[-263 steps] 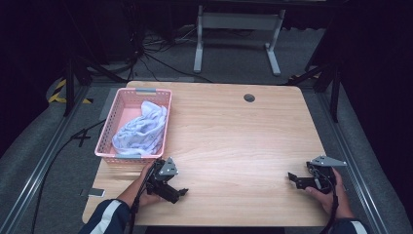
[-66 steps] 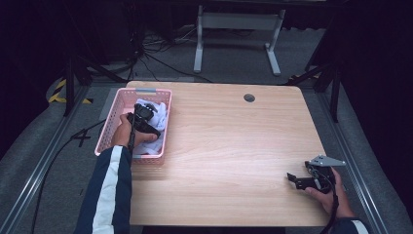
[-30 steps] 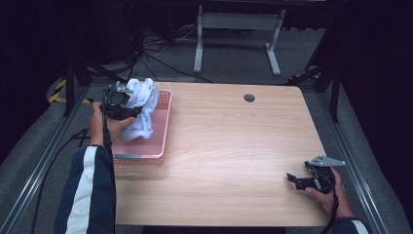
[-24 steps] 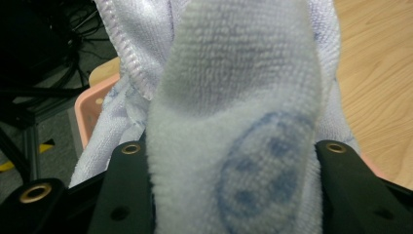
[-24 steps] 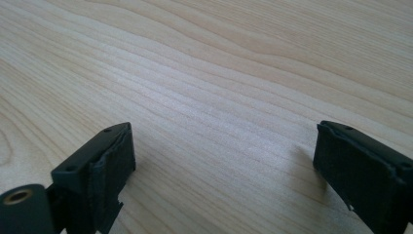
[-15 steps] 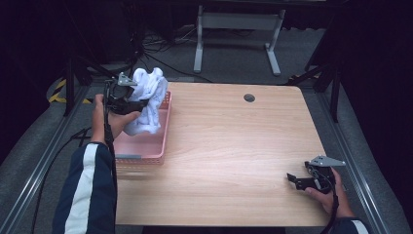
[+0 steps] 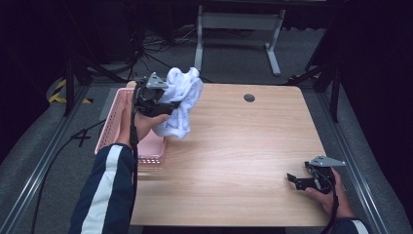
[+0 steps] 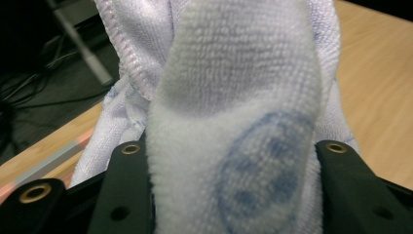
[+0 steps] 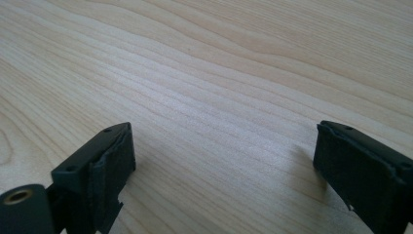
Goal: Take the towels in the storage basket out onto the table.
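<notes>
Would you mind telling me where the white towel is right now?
In the high view the white towel hangs from the left tool, lifted over the table's left edge beside the pink basket.

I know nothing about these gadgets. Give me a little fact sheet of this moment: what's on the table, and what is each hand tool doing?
surface: wooden table
container: pink basket at the table's left edge
cloth: white towel with faint blue marks, lifted above the basket's right rim, hanging in folds
left gripper: raised, jaws clamped on the towel, a fold bulging between them
right gripper: low over the table near its right front corner, jaws wide apart, holding nothing
table hole: small dark round grommet near the far edge
</notes>
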Motion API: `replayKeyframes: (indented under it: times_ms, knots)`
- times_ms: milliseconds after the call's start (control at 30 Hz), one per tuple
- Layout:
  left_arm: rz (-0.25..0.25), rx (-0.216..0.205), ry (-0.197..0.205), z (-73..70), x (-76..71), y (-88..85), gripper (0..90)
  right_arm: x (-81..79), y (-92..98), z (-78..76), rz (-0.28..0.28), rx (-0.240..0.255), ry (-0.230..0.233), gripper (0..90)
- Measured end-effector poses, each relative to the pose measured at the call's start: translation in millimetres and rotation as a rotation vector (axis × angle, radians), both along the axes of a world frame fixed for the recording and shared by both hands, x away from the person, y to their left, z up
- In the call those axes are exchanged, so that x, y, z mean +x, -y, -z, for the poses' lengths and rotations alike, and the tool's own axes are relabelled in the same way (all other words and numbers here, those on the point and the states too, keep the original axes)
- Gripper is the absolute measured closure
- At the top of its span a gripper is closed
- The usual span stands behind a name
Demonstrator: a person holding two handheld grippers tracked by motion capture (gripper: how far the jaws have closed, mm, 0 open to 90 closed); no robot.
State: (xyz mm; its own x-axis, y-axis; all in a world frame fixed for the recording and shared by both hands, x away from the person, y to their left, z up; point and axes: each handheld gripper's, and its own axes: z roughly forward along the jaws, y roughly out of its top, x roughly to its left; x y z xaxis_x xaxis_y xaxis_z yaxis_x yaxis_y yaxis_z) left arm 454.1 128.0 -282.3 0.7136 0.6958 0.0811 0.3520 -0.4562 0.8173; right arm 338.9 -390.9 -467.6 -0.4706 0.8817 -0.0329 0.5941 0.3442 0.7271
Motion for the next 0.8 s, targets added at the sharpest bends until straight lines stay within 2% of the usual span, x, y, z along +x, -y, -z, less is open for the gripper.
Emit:
replayKeyframes:
  times_ms: [200,300,367,400,500,533,567,633,700,733,800]
  knots:
    - [0.102,0.005,-0.017,9.2,-6.5,44.3,53.3,0.0,-0.1,0.0,0.001,0.002,0.002,8.4]
    - [0.147,0.017,-0.036,19.8,-8.7,63.2,53.1,0.1,0.1,0.0,-0.002,-0.003,0.002,8.4]
    - [0.178,0.005,-0.059,30.4,-10.4,74.8,52.9,0.0,-0.1,0.0,0.001,0.002,0.001,8.5]
    - [0.178,0.005,-0.059,30.4,-10.4,74.8,52.8,0.0,-0.1,0.0,0.001,0.002,0.001,8.5]
    - [0.235,0.009,-0.1,53.5,-14.1,92.9,52.4,0.0,-0.1,0.0,0.002,0.002,0.0,8.4]
    - [0.235,0.009,-0.1,53.5,-14.1,92.9,52.3,0.0,-0.1,0.0,0.002,0.002,0.0,8.4]
    - [0.261,0.027,-0.107,60.0,-15.6,97.8,52.3,0.0,-0.2,0.0,0.002,0.003,0.0,8.4]
    - [0.278,0.069,-0.114,71.3,-18.7,106.4,52.0,0.0,0.0,0.0,-0.001,-0.001,0.0,8.4]
    - [0.299,0.074,-0.134,79.9,-20.9,111.3,51.7,0.1,0.0,0.0,0.0,-0.001,0.001,8.4]
    - [0.299,0.074,-0.134,79.9,-20.9,111.3,51.5,0.1,0.0,0.0,0.0,-0.001,0.001,8.4]
    - [0.318,0.088,-0.153,91.8,-23.4,116.8,50.6,0.0,0.0,0.0,0.001,0.0,0.0,8.4]
